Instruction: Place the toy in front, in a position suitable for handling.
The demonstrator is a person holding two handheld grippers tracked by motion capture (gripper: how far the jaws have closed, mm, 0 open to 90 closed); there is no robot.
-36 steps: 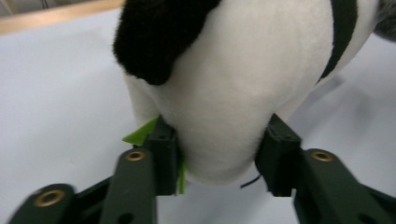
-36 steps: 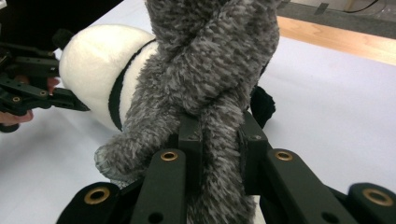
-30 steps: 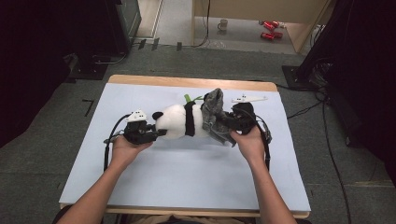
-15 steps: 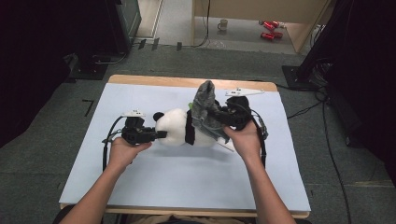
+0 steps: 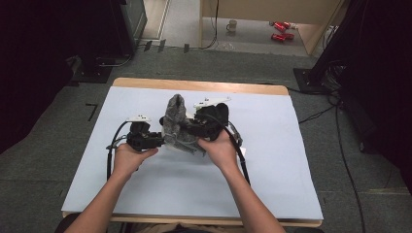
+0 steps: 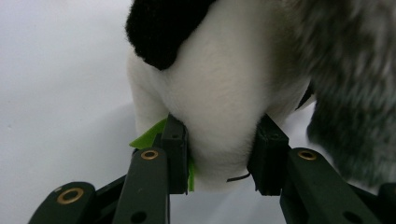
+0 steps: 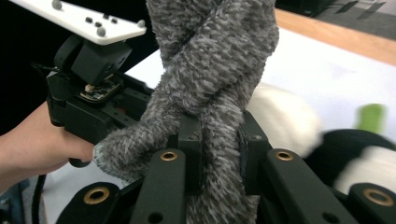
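A black-and-white panda plush [image 6: 219, 93] lies on the pale mat [image 5: 272, 160] with a green tag [image 6: 149, 135] at its side. My left gripper [image 6: 219, 149] pinches its white end; the jaws have just been opening a little, and the pads still press into the plush. A grey fuzzy cloth [image 5: 175, 121] is draped over the panda and hides most of it in the high view. My right gripper [image 7: 218, 140] is shut on that grey cloth [image 7: 210, 60]. Behind the cloth are the left gripper [image 7: 88, 93] and the hand that holds it.
The mat covers a wooden table whose far edge [image 5: 199, 86] shows bare. Cables trail from both grippers across the mat. On the floor beyond stand a mug [image 5: 232, 25] and red items [image 5: 279, 31]. Dark equipment flanks both sides.
The right gripper has moved left with the grey cloth, drawing it over the panda until the white body is covered. The left hand has stayed in place.
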